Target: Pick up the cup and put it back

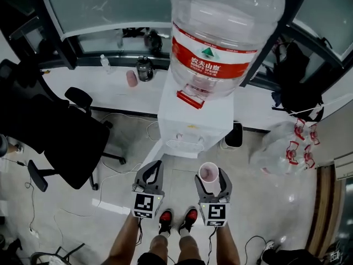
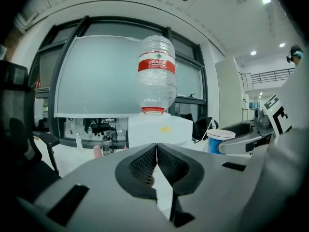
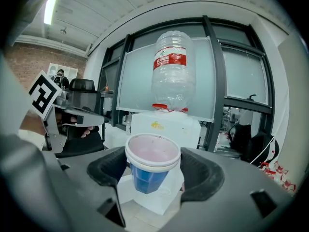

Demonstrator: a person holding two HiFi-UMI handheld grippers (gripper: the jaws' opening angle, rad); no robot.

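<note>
At lower centre we pinch the cup (image 1: 208,173) below its rim in the right gripper's (image 3: 153,172) fingers (image 3: 205,175), gently since it seems light and crushable; the left gripper's (image 2: 156,148) fingers are pressed together.

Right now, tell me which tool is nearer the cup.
Right. The right tool grips the cup between its jaws; the left tool, shut and empty, is apart from it on its left.
</note>
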